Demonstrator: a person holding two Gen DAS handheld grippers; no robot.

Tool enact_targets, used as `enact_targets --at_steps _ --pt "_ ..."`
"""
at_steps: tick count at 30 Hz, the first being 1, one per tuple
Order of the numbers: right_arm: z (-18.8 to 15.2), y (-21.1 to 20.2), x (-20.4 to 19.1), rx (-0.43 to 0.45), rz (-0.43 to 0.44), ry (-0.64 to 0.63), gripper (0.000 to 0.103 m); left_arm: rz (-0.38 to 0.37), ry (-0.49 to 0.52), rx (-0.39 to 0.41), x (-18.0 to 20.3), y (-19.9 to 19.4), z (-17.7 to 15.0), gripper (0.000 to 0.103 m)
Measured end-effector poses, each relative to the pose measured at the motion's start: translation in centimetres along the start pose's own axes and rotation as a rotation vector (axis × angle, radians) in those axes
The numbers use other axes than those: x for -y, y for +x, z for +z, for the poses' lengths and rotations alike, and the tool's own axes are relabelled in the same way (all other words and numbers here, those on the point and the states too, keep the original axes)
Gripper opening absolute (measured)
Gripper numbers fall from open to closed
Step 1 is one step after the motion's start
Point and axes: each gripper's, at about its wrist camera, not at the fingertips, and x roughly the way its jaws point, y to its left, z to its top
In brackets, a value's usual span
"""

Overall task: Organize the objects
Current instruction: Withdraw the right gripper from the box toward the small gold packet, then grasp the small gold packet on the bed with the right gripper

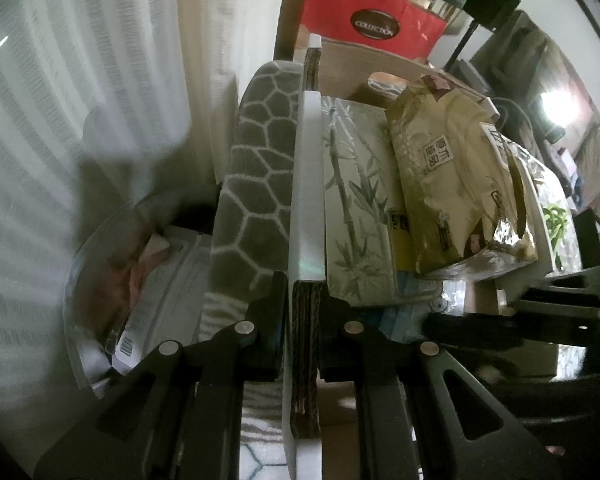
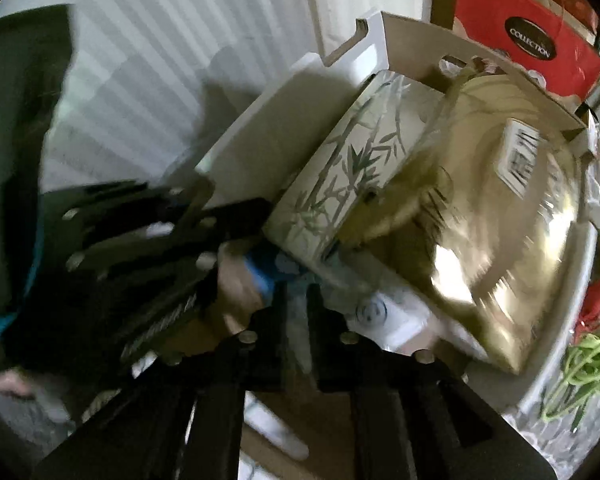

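Note:
My left gripper (image 1: 305,300) is shut on the upright wall of a cardboard box (image 1: 306,184), its white side flap edge between the fingers. Inside the box lie a bamboo-print packet (image 1: 356,208) and a gold foil packet (image 1: 456,184) on top of it. In the right wrist view the same box (image 2: 268,132), the bamboo-print packet (image 2: 340,176) and the gold packet (image 2: 496,216) show, blurred. My right gripper (image 2: 298,300) is shut on a clear and blue plastic wrapper (image 2: 300,276) low in the box. The left gripper's black frame (image 2: 140,248) shows at left.
A grey hexagon-patterned cushion (image 1: 256,184) stands left of the box. A glass bowl (image 1: 112,280) with papers sits at lower left. A red "Collection" bag (image 1: 376,20) stands behind. A white pleated curtain (image 1: 80,100) fills the left. A clear packet with green beans (image 2: 580,364) lies at right.

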Motion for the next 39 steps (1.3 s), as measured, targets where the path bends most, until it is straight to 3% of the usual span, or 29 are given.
enact_targets --at_steps 3,8,10,12,14,20,23,28,39 --pt "-1.2 -2.4 0.3 0.01 0.011 -0.023 0.027 0.001 0.001 -0.002 0.1 0.0 0.0 0.011" --pt "-3.0 -7.2 3.0 0.039 -0.025 0.004 0.029 0.013 0.014 -0.003 0.2 0.1 -0.1 0.011" --pt "-3.3 -9.5 4.7 0.063 -0.054 0.025 0.035 0.016 0.019 -0.005 0.3 0.1 -0.1 0.011" --pt "-3.2 -11.5 6.4 0.094 -0.113 0.039 0.045 0.024 0.024 -0.007 0.5 0.0 -0.1 0.011" --pt "-3.0 -12.9 8.5 0.11 -0.169 0.068 0.047 0.034 0.031 -0.007 0.8 0.1 -0.1 0.011" --pt "-1.3 -13.6 15.2 0.117 -0.364 0.128 0.059 0.056 0.074 -0.01 1.7 0.1 -0.4 0.011" --pt "-0.9 -12.8 18.1 0.114 -0.423 0.16 0.06 0.068 0.093 -0.011 2.2 0.0 -0.6 0.011" --pt "-0.5 -11.3 21.5 0.105 -0.407 0.206 0.061 0.066 0.088 -0.013 2.2 -0.1 -0.5 0.011" --pt "0.3 -8.1 24.3 0.103 -0.251 0.295 0.066 0.059 0.082 -0.014 2.2 0.0 -0.3 0.011"
